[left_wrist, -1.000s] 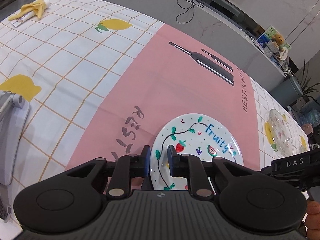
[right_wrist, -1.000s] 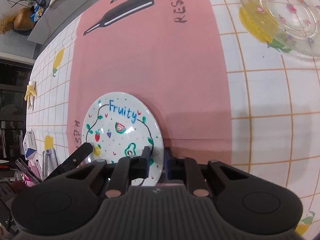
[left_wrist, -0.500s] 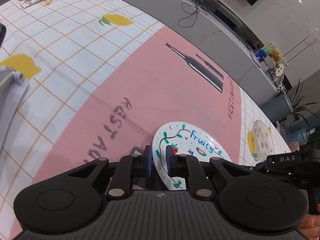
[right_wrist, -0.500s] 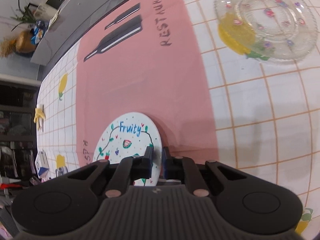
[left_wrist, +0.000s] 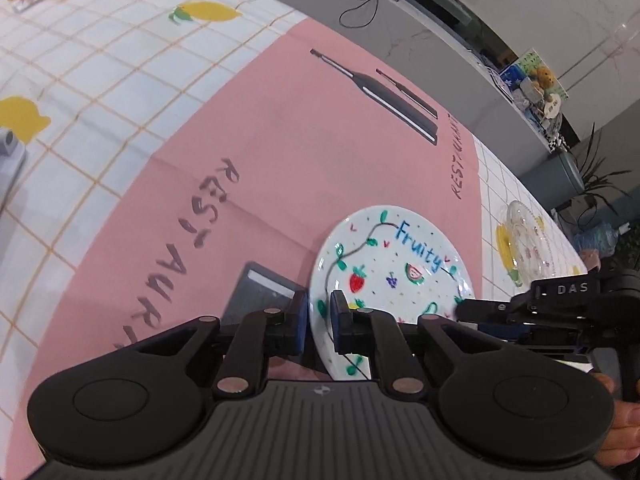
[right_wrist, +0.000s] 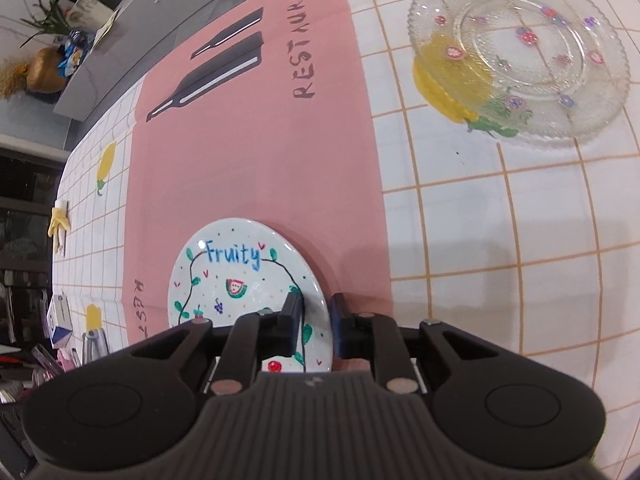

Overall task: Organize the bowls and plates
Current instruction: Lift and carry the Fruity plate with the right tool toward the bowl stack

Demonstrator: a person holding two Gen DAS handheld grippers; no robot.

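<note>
While both grippers clamp it, the Fruity plate (left_wrist: 394, 264) hangs tilted above the pink placemat (left_wrist: 280, 152), w/ its shadow on the mat underneath. Left gripper (left_wrist: 319, 322) has its fingers narrow, pinched on the plate's near-left rim; one pad sits under the rim, the other on the painted face. Right gripper (right_wrist: 314, 326) is likewise narrow, fingers nipping the near-right rim in the right wrist view, plate (right_wrist: 244, 276) edge running between the pads. In the left wrist view the right gripper (left_wrist: 464, 308) comes in from the right, tip at the plate's right edge.

Edges: plate's far rim points toward the "RESTAURANT" lettering; the mat's right border lies just right of the plate. Beyond that border, checked tablecloth (right_wrist: 480, 220) runs open toward the glass plate (right_wrist: 520, 52), which sits far right, well apart, partly over a printed lemon. Left of the plate, a dark flat rectangular thing (left_wrist: 260, 294) lies on the mat just beside the left fingers; can't tell what it is. Far side of the mat is open up to the printed bottle graphic (left_wrist: 376, 92). Grey counter (left_wrist: 420, 28) bounds the table at the far edge.
</note>
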